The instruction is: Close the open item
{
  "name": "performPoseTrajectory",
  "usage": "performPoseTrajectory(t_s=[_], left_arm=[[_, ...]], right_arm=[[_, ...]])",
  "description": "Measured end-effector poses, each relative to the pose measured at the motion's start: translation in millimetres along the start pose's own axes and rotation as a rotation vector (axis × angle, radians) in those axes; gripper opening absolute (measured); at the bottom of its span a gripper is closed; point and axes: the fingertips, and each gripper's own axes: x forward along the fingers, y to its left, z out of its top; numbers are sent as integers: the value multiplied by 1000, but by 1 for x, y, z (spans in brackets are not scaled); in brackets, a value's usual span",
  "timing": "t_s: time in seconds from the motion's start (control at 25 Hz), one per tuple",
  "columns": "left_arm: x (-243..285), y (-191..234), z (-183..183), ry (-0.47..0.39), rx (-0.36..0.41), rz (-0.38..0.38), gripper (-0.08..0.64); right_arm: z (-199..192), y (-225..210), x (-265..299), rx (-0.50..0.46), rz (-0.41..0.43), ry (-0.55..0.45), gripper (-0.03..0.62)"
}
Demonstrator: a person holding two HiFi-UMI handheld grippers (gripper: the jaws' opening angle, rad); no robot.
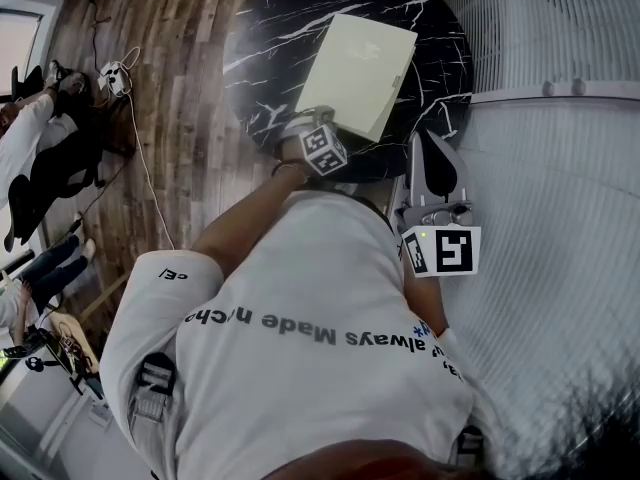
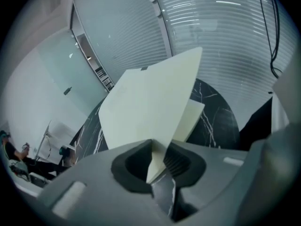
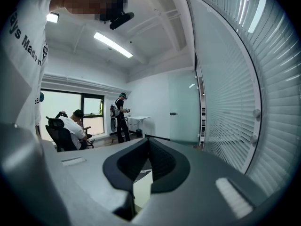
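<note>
A cream book lies on the round black marble table. My left gripper is at the book's near corner. In the left gripper view the cover stands lifted at a slant above the pages, and its corner sits pinched between the jaws of my left gripper. My right gripper hangs beside the table's near right edge, pointing away from me, off the book. In its own view my right gripper has its tips together and holds nothing.
White slatted blinds run along the right side, close to the table. A wooden floor with a cable and plug block lies to the left. People sit and stand at the far left and by a window.
</note>
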Motion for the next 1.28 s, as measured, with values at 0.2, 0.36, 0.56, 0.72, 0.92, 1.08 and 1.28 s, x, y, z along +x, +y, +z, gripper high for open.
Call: performPoseTrajectory(t_s=[0.2,0.36,0.56,0.72,0.92,1.08,1.28], left_arm=[[10,-8,1,56,62,-25,66],[17,-14,-1,96,125,-31,71],[23,-19,-2,119,169,-50,75],[26,-21,-4,152,218,-67,78],[31,-22,-3,193,269,-86,77],[32,-22,-4,213,311,-97,75],[34,-22,-3,231,348,-117,75]], right_arm=[[-4,-9,1,9,-9,9,2],[-9,-16,4,17,-15,16,2],[-37,-29,17,33,-27,63,2],[-90,-43,48,-2,-28,191,2],[-167,-72,106,-13,-42,323,2],[-233,-89,151,-108,-47,474,2],[-304,-114,181,-161,-59,655,2]])
